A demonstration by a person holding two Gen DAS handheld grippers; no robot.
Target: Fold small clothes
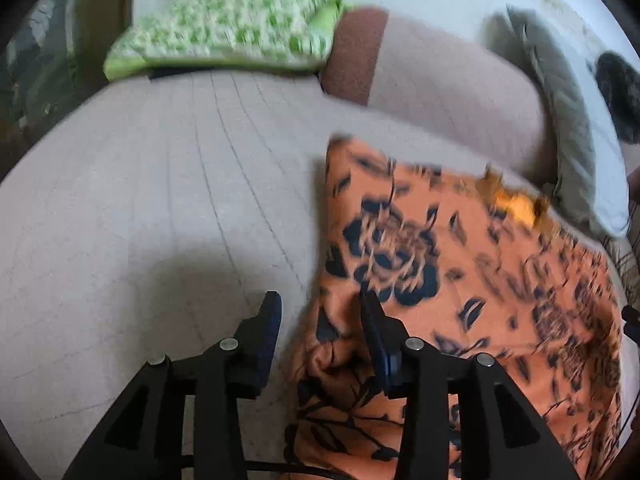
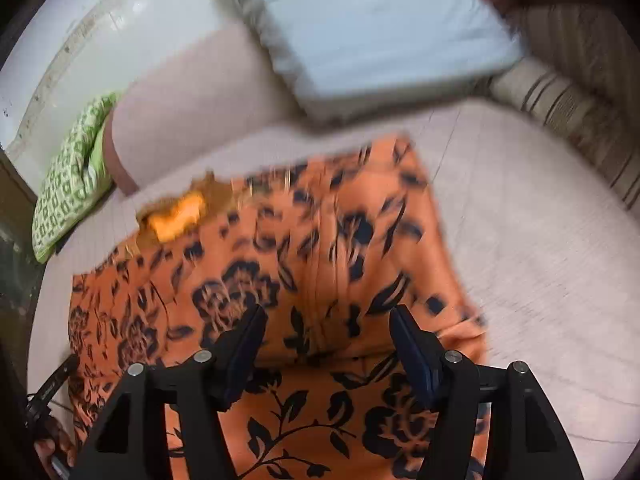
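An orange garment (image 1: 480, 280) with a black flower print lies spread on the pale pink bed sheet (image 1: 140, 200); its top part is folded over the lower part, with the fold edge near me. In the left wrist view my left gripper (image 1: 320, 304) hovers over the garment's left edge, one finger over the sheet and the other over the cloth, jaws apart and gripping nothing. The right wrist view shows my right gripper (image 2: 328, 316) open above the garment (image 2: 320, 240), its fingers straddling the fold edge without pinching it. Motion blur softens both views.
A green-and-white patterned pillow (image 1: 232, 28) lies at the far end of the bed. Next to it sits a pink bolster with a brown band (image 1: 440, 80). A white pillow with a grey border (image 2: 380, 32) and a striped cushion (image 2: 580, 120) lie beyond the garment.
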